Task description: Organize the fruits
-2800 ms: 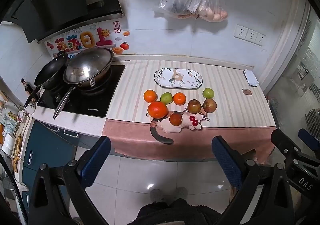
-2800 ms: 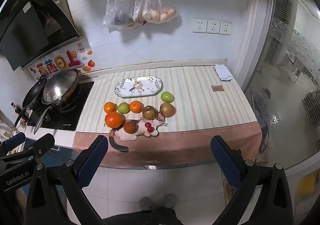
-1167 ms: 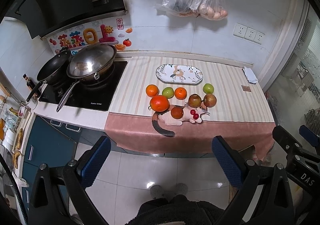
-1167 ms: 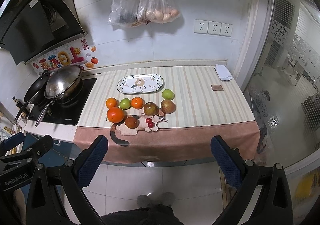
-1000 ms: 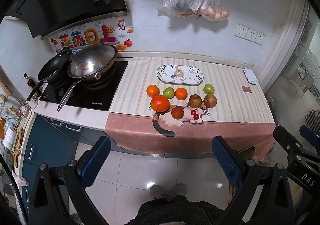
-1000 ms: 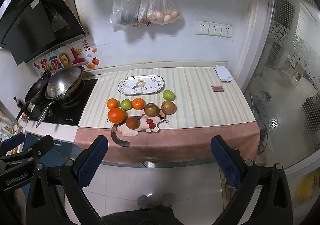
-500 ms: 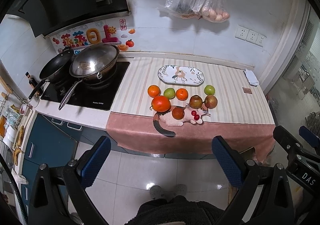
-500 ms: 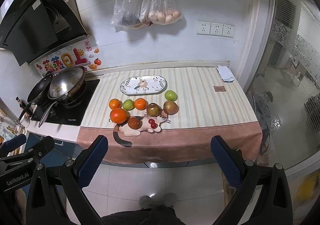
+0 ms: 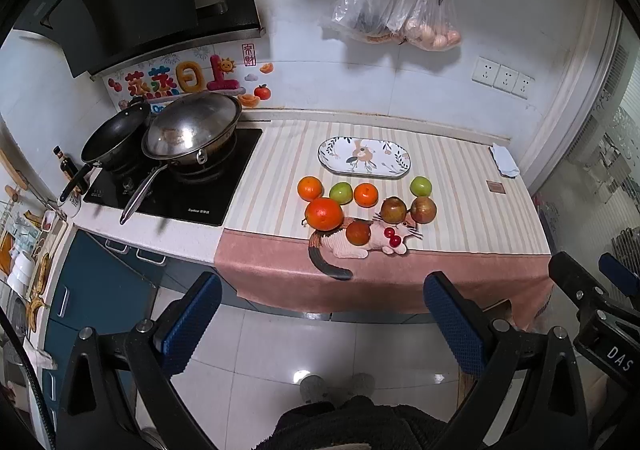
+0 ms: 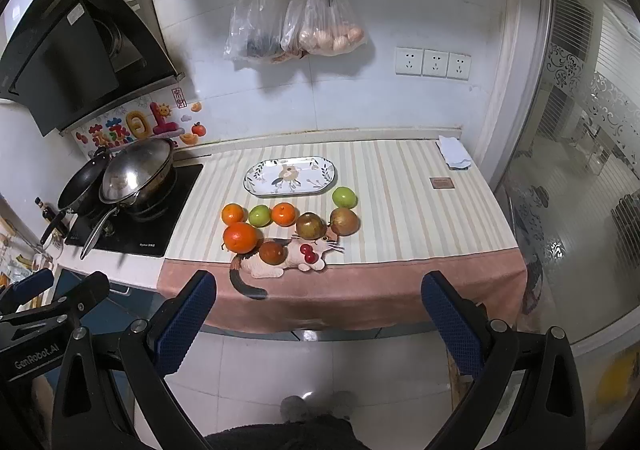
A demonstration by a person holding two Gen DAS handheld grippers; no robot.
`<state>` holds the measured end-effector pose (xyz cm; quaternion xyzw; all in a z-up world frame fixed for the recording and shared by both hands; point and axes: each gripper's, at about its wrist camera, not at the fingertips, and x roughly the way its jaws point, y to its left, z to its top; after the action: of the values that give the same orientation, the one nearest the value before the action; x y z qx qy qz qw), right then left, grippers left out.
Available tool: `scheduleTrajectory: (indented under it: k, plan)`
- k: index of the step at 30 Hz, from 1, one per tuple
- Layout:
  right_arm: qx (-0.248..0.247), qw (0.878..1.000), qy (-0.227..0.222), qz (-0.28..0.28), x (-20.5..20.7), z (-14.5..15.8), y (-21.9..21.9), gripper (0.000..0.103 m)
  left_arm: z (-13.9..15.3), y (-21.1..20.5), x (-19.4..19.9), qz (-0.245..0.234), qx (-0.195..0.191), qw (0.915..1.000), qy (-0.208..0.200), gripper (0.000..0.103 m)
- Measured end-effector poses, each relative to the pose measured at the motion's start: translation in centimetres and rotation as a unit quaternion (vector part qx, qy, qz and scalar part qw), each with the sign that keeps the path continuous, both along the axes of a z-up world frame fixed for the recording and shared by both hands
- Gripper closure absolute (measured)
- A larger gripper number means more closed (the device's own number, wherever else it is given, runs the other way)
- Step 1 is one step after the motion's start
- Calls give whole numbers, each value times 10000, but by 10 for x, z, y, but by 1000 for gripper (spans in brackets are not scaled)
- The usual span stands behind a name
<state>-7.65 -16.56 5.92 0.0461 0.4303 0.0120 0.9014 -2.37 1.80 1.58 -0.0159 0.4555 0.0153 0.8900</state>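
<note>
Both claws, left claw [image 9: 320,314] & right claw [image 10: 318,310], gaped wide, empty, well back from bench [image 10: 420,209]; fruits [image 10: 288,226] sat near plate [image 10: 290,175].

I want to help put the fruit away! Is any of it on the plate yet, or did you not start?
Not started yet. The plate has no fruit on it. All the fruit, like the big orange and the green apple, sits on the counter. The left gripper and right gripper are open, holding nothing, away from the counter. Everything is left to do.
</note>
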Motion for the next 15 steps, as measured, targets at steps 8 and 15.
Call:
scheduleTrajectory:
  k: [8,15]
  plan:
    - [29,10000,-8,-36,0,-1,4,0,0,2,9,-52,-8,10000,25,0]
    - [123,9991,-114,-377,6,-6,6,0,-9,15,34,43,41,10000,-75,0]
